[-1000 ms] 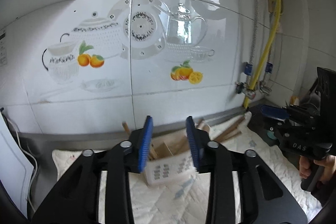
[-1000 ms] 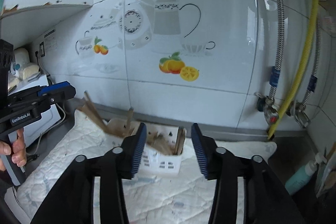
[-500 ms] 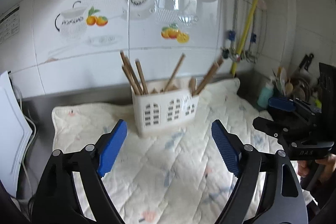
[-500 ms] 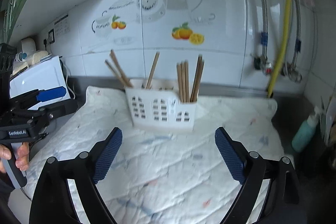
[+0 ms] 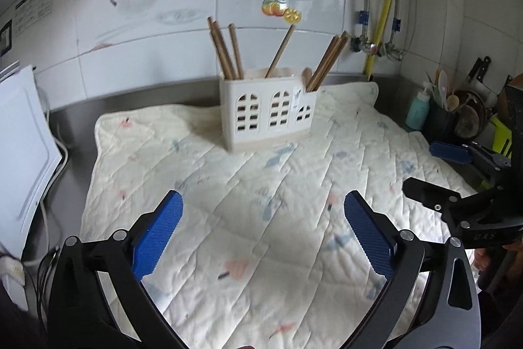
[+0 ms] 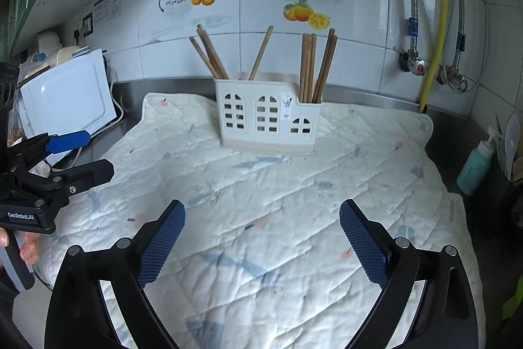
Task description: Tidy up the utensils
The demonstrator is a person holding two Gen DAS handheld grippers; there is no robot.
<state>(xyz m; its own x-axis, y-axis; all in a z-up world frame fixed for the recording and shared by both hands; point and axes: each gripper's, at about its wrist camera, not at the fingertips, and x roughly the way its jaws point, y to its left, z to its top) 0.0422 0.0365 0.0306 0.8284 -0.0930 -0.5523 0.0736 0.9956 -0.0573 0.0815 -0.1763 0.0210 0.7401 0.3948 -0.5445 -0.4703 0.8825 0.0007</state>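
Note:
A white plastic utensil holder (image 5: pixel 268 112) (image 6: pixel 268 116) with arched window cut-outs stands on a quilted cloth (image 5: pixel 248 185) (image 6: pixel 261 195) near the tiled wall. Several wooden chopsticks (image 5: pixel 227 49) (image 6: pixel 310 67) stand upright or leaning in its compartments. My left gripper (image 5: pixel 261 231) is open and empty, hovering above the cloth well in front of the holder; it also shows at the left of the right wrist view (image 6: pixel 75 154). My right gripper (image 6: pixel 261 237) is open and empty, also in front of the holder; it shows at the right of the left wrist view (image 5: pixel 438 167).
A white appliance (image 6: pixel 68 97) (image 5: pixel 19 146) stands left of the cloth. A teal pump bottle (image 6: pixel 475 165) (image 5: pixel 418 110) and a dark pot of spoons and ladles (image 5: pixel 457 107) stand at the right. A yellow pipe (image 6: pixel 438 22) and valves run down the wall.
Both grippers have pulled back and down from the holder and opened wide. The holder with chopsticks now stands farther away, fully in view.

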